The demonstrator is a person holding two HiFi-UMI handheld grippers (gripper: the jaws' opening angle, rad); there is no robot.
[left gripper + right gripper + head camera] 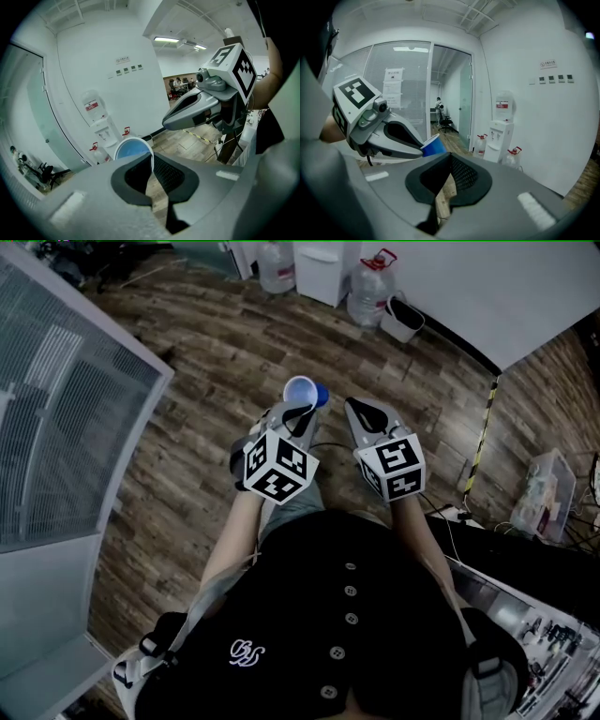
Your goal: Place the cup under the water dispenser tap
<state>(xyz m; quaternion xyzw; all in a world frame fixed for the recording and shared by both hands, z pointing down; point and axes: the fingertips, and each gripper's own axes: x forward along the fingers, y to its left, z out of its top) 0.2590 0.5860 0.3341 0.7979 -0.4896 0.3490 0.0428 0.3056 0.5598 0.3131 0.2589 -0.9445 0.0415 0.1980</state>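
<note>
We've got L fingers (169, 174) pinched on rim of blue cup (131, 149); R fingers (464, 175) closed, empty; 2 water jugs (479, 143) beside dispenser (499, 135).

A capped water jug (372, 289) stands just beside a white bin (403, 319) on the wood-plank floor (206, 362). A glass partition with blinds (66, 418) runs along the left, and yellow-black tape (484, 442) lies at the right.

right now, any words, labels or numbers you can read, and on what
Nothing reads clearly.
wall sign: too small
red label on the water dispenser: blurred
paper notices on the glass partition: too small
embroidered mark on the black shirt: curly, illegible
</note>
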